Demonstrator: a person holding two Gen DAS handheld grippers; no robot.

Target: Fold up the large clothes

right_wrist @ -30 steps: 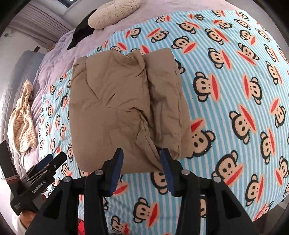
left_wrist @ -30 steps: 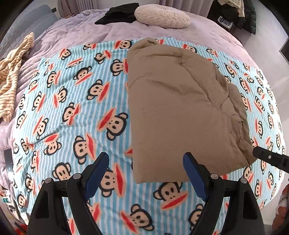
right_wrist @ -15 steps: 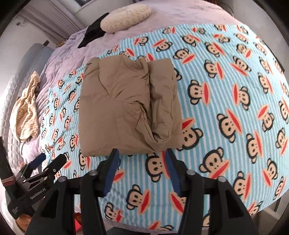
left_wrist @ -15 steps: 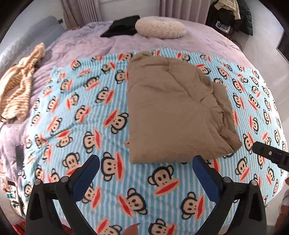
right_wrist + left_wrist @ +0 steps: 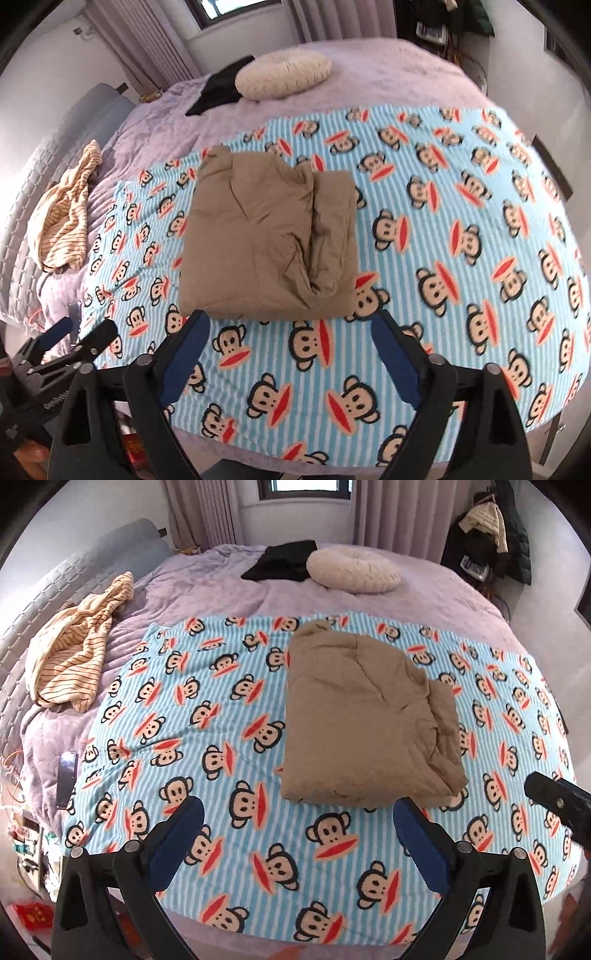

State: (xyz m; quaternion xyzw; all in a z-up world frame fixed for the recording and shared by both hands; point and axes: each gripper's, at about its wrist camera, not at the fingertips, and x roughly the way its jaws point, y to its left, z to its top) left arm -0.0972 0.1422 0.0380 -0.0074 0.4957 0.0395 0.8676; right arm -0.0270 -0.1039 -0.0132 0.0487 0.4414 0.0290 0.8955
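Hovering Over A Folded Bundle

Both jaws gape wide, gripping nothing. The tan garment (image 5: 364,720) lies folded at frame centre, long axis running away; left gripper (image 5: 297,825) and right gripper (image 5: 291,334) sit just below its near edge.

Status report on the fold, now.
Left gripper open, right gripper open, both empty, short of the bed edge. Tan garment lies folded on the monkey blanket, untouched. Nothing between grippers and garment.
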